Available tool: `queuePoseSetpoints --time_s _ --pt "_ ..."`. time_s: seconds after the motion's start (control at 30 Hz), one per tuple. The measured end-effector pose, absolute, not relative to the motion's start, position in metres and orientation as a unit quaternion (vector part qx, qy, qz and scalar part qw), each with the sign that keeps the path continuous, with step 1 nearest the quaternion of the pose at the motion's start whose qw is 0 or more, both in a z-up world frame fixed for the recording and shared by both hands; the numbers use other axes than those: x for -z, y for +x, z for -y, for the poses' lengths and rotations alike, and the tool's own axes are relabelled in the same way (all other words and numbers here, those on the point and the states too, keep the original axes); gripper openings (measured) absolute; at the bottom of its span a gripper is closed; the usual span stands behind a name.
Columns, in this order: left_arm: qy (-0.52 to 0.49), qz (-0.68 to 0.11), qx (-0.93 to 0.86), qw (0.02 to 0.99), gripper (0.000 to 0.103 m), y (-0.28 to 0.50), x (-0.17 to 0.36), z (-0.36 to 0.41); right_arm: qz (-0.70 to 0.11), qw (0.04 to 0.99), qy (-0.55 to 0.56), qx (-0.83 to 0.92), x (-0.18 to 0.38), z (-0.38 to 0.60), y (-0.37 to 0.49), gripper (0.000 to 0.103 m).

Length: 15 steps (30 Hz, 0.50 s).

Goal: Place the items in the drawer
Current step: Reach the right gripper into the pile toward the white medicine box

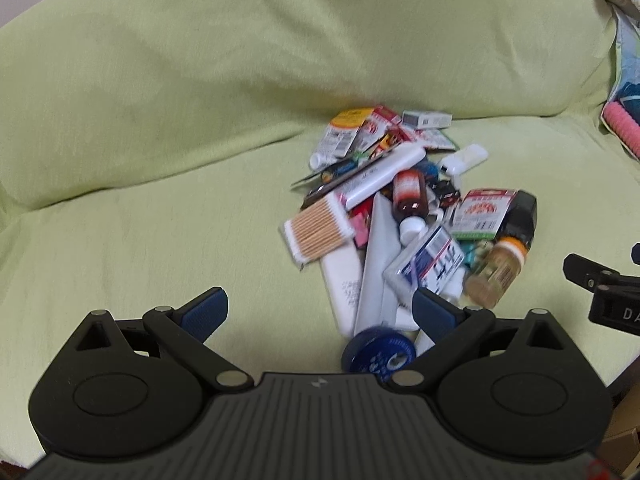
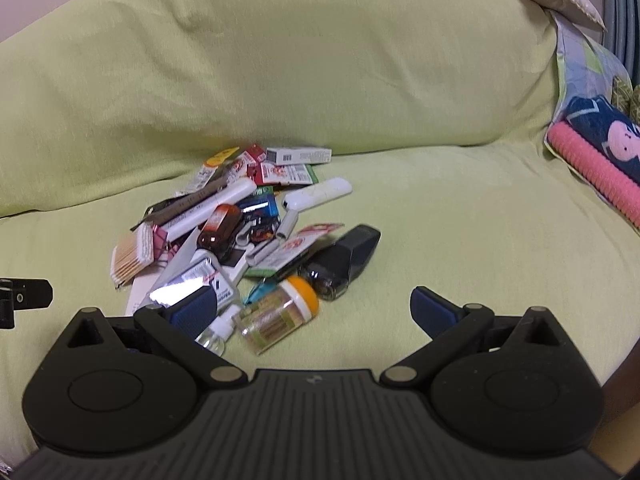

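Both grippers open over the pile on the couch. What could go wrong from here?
1. The pile is tangled: closing on the brown bottle may drag neighbours along.
2. The orange-capped jar lies on its side on the soft green cover, so it could roll away.
3. The left gripper and right gripper are close together; they might collide.

We see a sofa seat draped in a light green fabric cover (image 2: 400, 216), its padded back rising behind. On the seat lies a heap of small household items (image 1: 404, 216): a clear packet of wooden cotton swabs (image 1: 318, 230) at its left edge, a round dark blue tin (image 1: 378, 354) at the near edge, a clear jar with an orange lid (image 2: 280, 314), and a black angular case (image 2: 352, 254). At the right end rests a pink ribbed roll (image 2: 596, 176).
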<state>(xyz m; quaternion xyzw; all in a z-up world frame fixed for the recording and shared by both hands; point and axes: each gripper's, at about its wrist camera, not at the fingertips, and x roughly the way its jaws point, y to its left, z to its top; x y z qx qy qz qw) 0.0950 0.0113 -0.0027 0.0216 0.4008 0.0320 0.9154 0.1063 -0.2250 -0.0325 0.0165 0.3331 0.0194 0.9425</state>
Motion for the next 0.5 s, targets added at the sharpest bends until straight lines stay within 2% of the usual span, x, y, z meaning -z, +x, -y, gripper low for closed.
queuePoseSetpoints --time_s 0.5 --pt "0.026 -0.383 -0.036 0.923 0.099 0.133 -0.003 0.003 -0.314 0.949 0.014 -0.023 0.02 0.239 0.151 0.102"
